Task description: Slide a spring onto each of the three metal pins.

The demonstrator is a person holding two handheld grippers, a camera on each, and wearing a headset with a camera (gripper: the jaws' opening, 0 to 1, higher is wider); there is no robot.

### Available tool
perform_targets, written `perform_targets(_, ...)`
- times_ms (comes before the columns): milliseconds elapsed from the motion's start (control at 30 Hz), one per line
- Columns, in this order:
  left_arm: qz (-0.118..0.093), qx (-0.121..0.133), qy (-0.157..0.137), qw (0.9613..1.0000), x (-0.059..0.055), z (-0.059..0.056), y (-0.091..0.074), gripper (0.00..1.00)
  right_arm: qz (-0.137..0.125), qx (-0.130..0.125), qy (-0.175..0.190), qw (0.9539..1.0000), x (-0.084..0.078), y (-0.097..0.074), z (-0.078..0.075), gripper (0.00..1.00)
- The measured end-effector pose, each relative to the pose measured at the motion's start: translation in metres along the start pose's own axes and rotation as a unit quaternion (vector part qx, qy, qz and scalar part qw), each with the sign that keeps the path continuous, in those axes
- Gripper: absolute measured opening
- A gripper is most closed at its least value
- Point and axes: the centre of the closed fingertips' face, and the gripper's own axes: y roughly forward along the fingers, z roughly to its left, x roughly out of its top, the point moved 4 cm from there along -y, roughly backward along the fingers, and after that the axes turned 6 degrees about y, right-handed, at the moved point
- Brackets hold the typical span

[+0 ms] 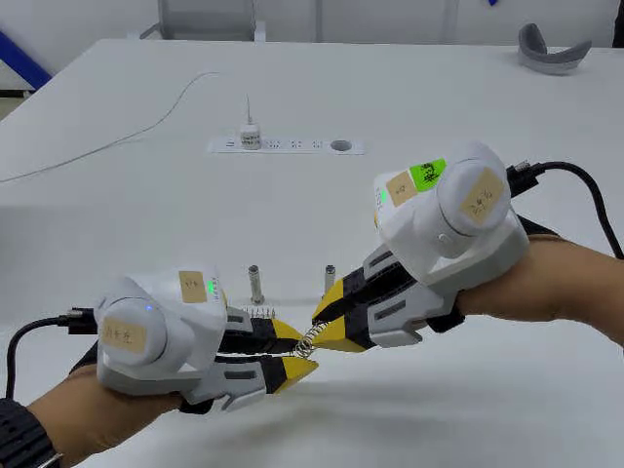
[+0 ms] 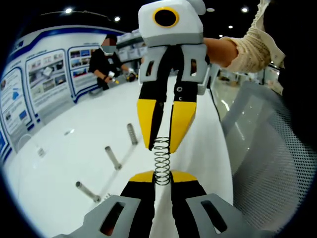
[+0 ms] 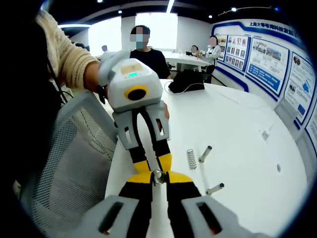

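**Left gripper** (image 2: pixel 159 177), bottom centre of its own view: I have its yellow-tipped jaws clenched on the near end of a thin coiled steel spring (image 2: pixel 161 159).

**Right gripper** (image 2: pixel 162 145), coming down from the top of that same frame: its yellow-tipped jaws are pinched on the far end of the same spring. The coil spans the short gap between the two tools and hangs clear of the tabletop. In the head view the two sets of tips nearly meet just below the frame's centre. The left tool comes in from the lower left and the right tool from the right.

**Three short grey metal pins** (image 2: pixel 113 157): in the left gripper view they form a row running from the centre to the lower left, left of the held spring and apart from it. Each shaft is bare.

**Second loose coil spring** (image 3: pixel 191 158): in the right gripper view it sits right of centre on the white workbench (image 1: pixel 439 409), just beside one pin.

**White power strip** (image 1: pixel 288 145): upper centre of the head view, well beyond the pins. A thin white cable (image 1: pixel 146 127) trails towards the upper left.
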Motion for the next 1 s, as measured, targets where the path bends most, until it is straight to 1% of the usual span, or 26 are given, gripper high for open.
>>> perform_targets(133,-0.004,0.001,-0.004,1.0000,0.003,0.001,0.000,0.11,-0.011,-0.002,-0.001,0.9999,0.005,0.001,0.000,0.11)
perform_targets(233,-0.011,0.001,-0.009,0.9999,0.005,0.001,0.001,0.10,-0.024,-0.004,0.000,0.9997,0.010,0.001,0.001,0.11)
perform_targets(367,-0.013,0.003,-0.013,0.9998,0.007,0.002,0.001,0.10,-0.030,-0.006,-0.001,0.9995,0.013,0.002,0.002,0.11)
perform_targets(567,-0.016,0.005,-0.026,0.9995,0.005,0.004,0.000,0.10,-0.033,-0.008,0.001,0.9994,0.013,0.003,0.002,0.12)
perform_targets(667,-0.021,0.009,-0.032,0.9992,0.005,0.007,-0.001,0.10,-0.031,-0.007,0.006,0.9995,0.011,0.005,0.003,0.17)
perform_targets(733,-0.023,0.010,-0.035,0.9991,0.006,0.007,-0.002,0.10,-0.032,-0.013,0.004,0.9994,0.010,0.005,0.002,0.16)
perform_targets(1000,-0.025,0.009,-0.034,0.9991,0.007,0.006,-0.001,0.10,-0.040,-0.017,0.010,0.9990,0.011,0.004,0.000,0.12)
